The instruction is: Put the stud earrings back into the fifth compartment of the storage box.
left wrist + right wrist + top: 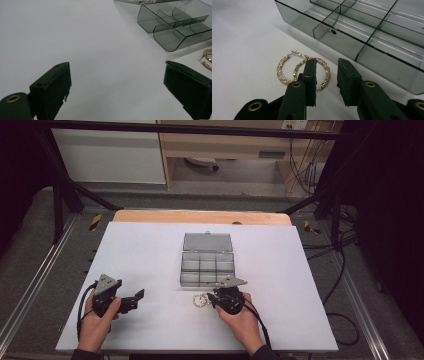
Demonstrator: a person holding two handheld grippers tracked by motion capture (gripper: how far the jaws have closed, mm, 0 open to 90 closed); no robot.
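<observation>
High view: the left tongs (137, 296) are held low at the left of the white surface (150, 255); the right tongs (212, 299) sit beside gold hoop earrings (199, 300), just in front of an open grey box (207, 265).
Left tongs view: jaws wide apart over bare surface; box (175, 30) at upper right, earrings (208, 58) at right edge.
Right tongs view: jaws partly open, gripping nothing; one jaw overlaps an earring (323, 72); the other hoop (282, 70) lies beside it, near the box wall (342, 37).

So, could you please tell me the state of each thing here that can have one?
Compartment box: lid open, laid back flat; the compartments seen are empty.
Hoop earrings: two, overlapping, flat on the table beside the box, ungripped.
Left claw: open, holding nothing.
Right claw: open, one jaw over an earring.
</observation>
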